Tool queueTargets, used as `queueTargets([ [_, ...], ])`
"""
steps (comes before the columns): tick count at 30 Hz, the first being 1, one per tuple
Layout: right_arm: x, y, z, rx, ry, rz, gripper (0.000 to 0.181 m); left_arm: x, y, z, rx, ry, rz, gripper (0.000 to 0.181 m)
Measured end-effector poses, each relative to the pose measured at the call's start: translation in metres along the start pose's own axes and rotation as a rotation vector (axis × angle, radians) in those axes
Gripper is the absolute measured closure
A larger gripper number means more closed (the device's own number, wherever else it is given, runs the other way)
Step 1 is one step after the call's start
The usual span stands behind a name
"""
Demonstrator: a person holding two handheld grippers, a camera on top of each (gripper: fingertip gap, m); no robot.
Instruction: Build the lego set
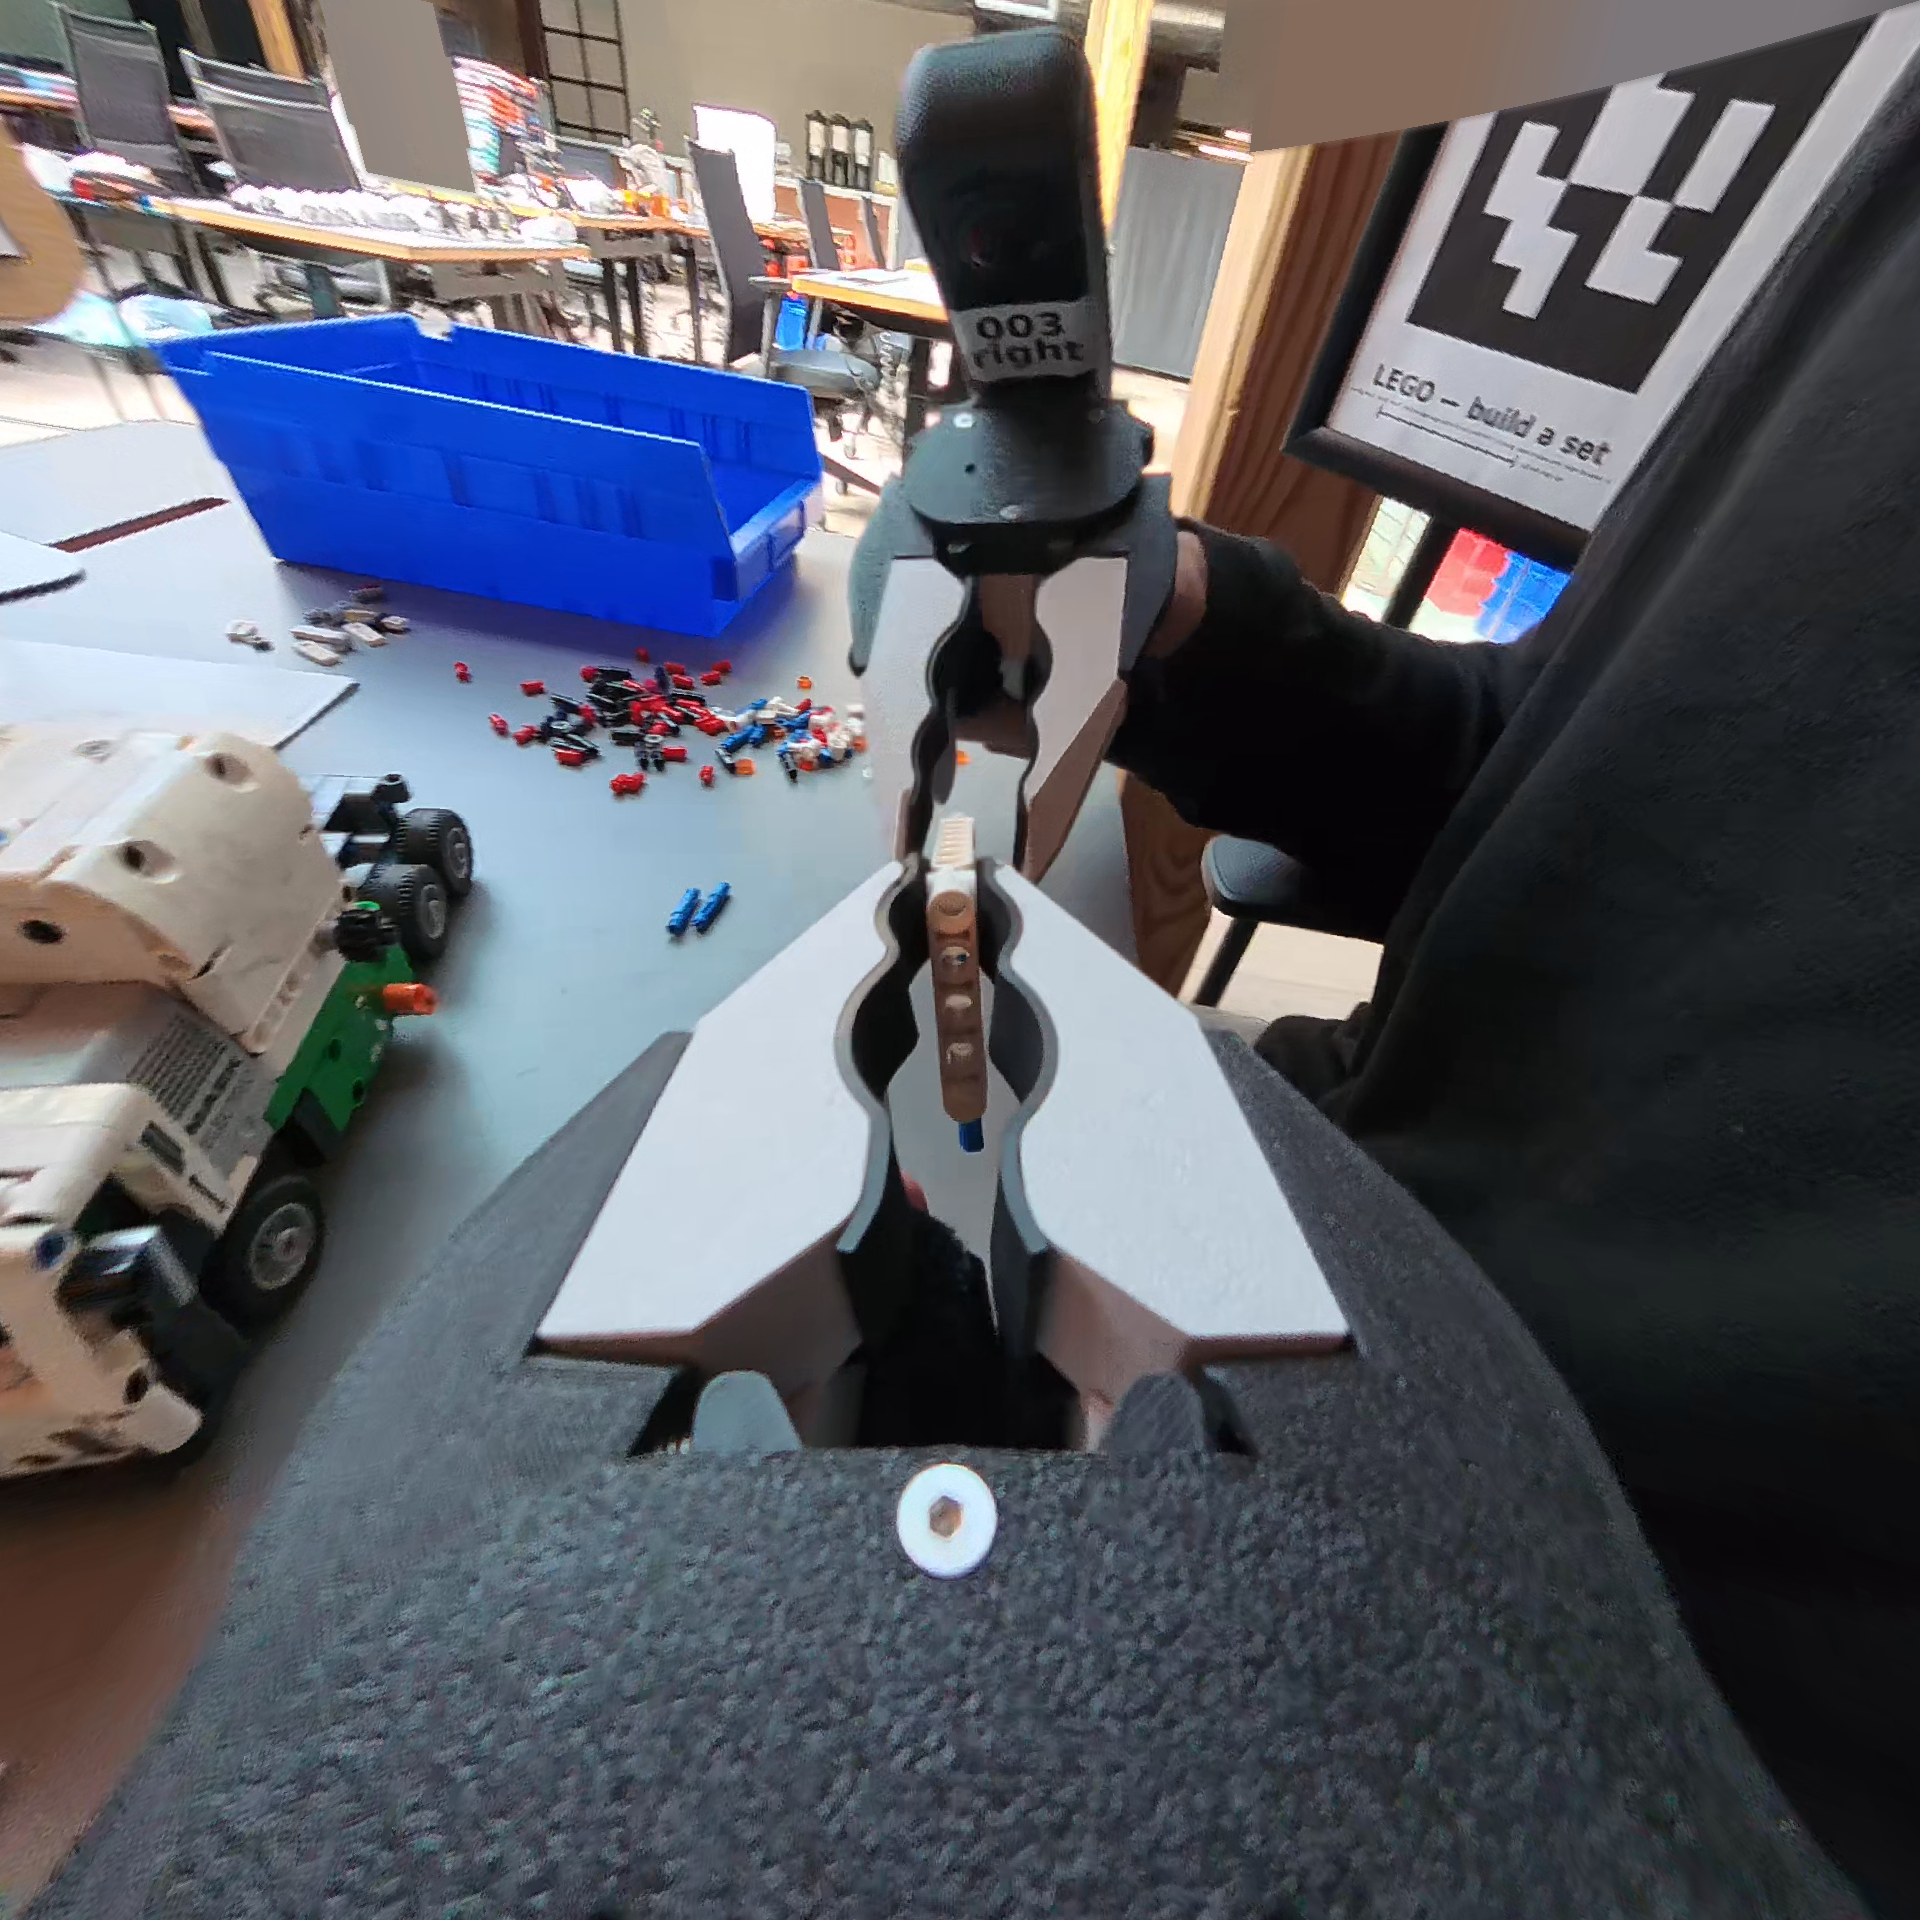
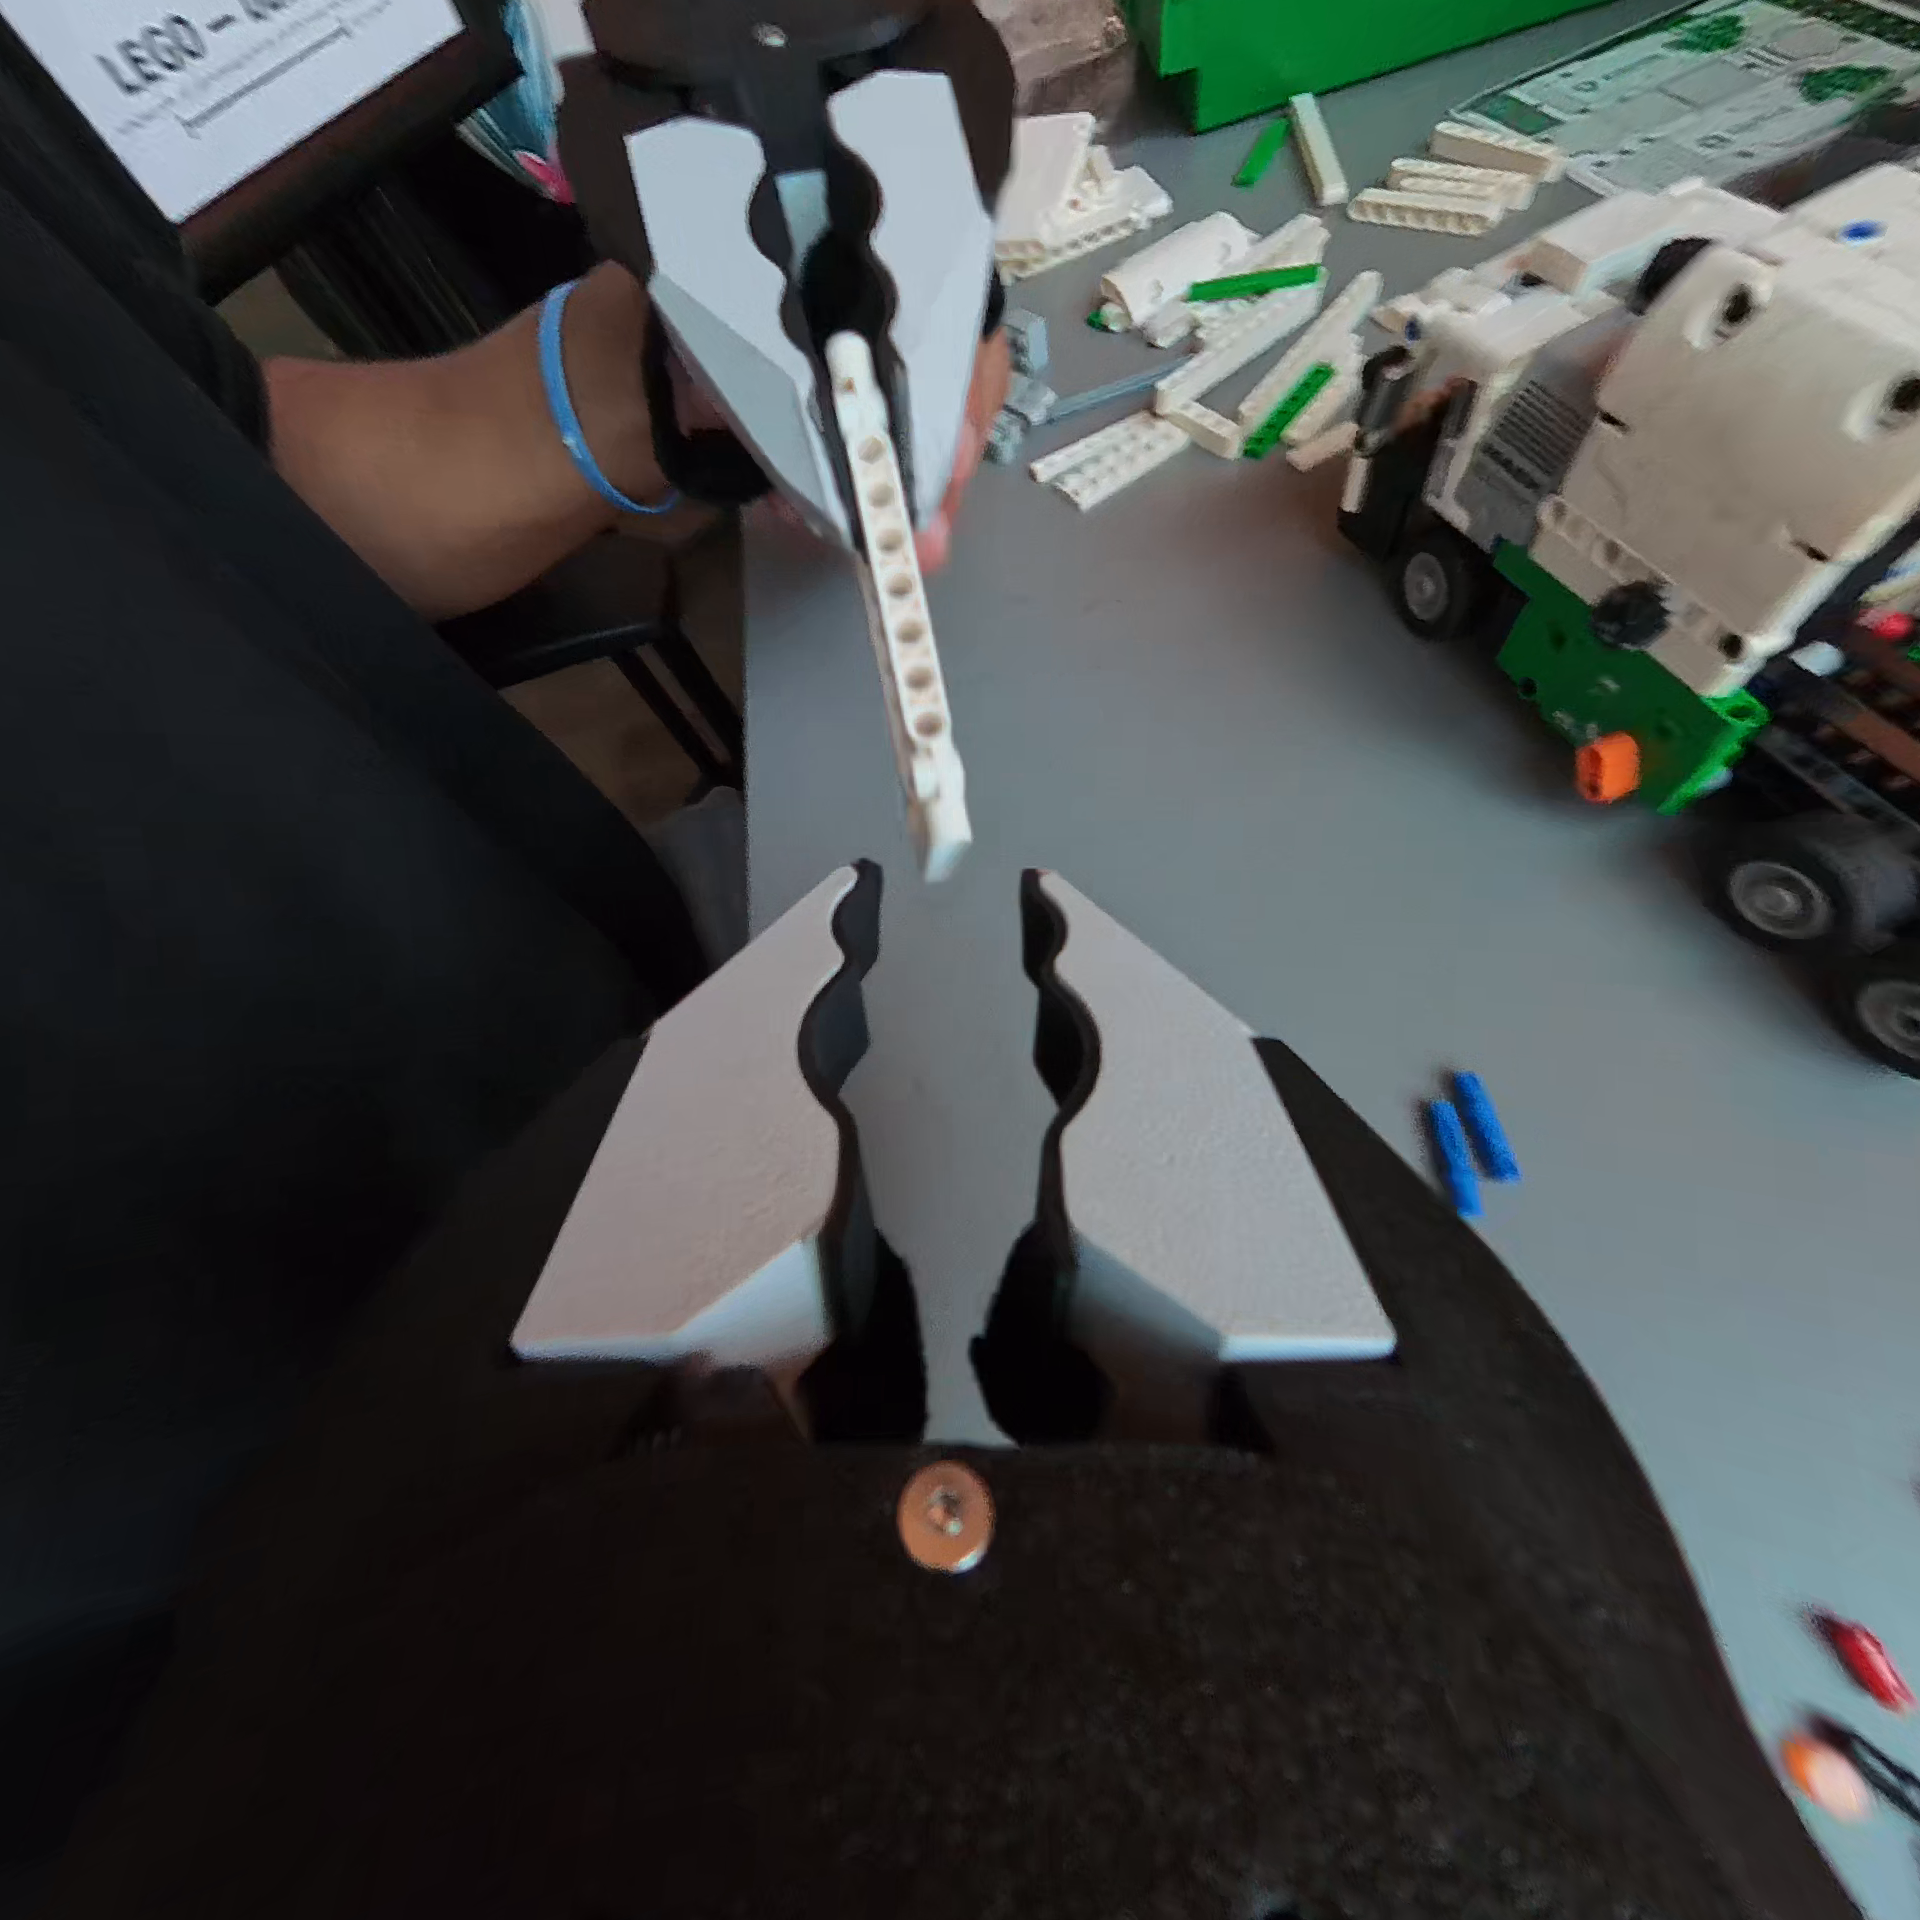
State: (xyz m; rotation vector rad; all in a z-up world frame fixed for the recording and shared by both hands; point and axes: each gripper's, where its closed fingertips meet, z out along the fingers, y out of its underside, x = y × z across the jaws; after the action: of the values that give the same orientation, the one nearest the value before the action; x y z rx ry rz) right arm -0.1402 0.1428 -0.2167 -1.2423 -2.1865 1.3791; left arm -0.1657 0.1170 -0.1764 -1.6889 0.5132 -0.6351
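Observation:
My left gripper (image 1: 951,873) is shut on a long white beam (image 1: 956,997) with a row of holes. A small blue pin (image 1: 970,1136) sticks out of the beam's near end. The beam's far end points at my right gripper (image 1: 966,821), which faces it closely. In the right wrist view my right gripper (image 2: 951,883) is open and empty. The white beam (image 2: 904,613) ends just in front of its tips, held by the left gripper (image 2: 894,520). The partly built white and green truck (image 1: 208,987) stands on the grey table (image 1: 582,935); it also shows in the right wrist view (image 2: 1662,468).
Two loose blue pins (image 1: 698,909) (image 2: 1470,1138) lie near the truck. A pile of small red, black and blue pieces (image 1: 675,717) lies before a blue bin (image 1: 499,468). White and green beams (image 2: 1195,312), a green box (image 2: 1299,52) and a booklet (image 2: 1683,83) lie beyond. Tip to tip, the grippers are about 6 cm apart.

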Motion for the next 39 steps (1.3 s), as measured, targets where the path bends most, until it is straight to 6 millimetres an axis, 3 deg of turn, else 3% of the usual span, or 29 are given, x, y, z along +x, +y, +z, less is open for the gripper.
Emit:
queueTargets([
  [5,0.077,0.035,-0.037,-0.105,0.372,0.040,0.159,-0.039,-0.006,-0.023,0.124,-0.269,0.010,0.174],
  [7,0.090,0.048,-0.037,-0.124,0.411,0.044,0.162,-0.048,-0.004,-0.028,0.176,-0.345,0.004,0.175],
  [9,0.101,0.054,-0.038,-0.128,0.444,0.026,0.164,-0.045,-0.004,-0.028,0.194,-0.347,0.018,0.175],
  [22,0.110,0.067,-0.019,-0.248,0.305,-0.103,0.173,-0.037,0.001,-0.021,0.147,-0.328,0.088,0.176],
  [31,0.101,0.067,-0.020,-0.321,0.247,-0.132,0.178,-0.039,0.001,-0.021,0.151,-0.335,0.075,0.176],
  [35,0.078,0.070,-0.039,-0.559,0.181,-0.169,0.178,-0.039,0.001,-0.022,0.155,-0.338,0.074,0.176],
  [39,0.067,0.088,-0.077,-0.992,0.134,-0.119,0.178,-0.041,-0.002,-0.027,0.192,-0.331,0.043,0.175],
])
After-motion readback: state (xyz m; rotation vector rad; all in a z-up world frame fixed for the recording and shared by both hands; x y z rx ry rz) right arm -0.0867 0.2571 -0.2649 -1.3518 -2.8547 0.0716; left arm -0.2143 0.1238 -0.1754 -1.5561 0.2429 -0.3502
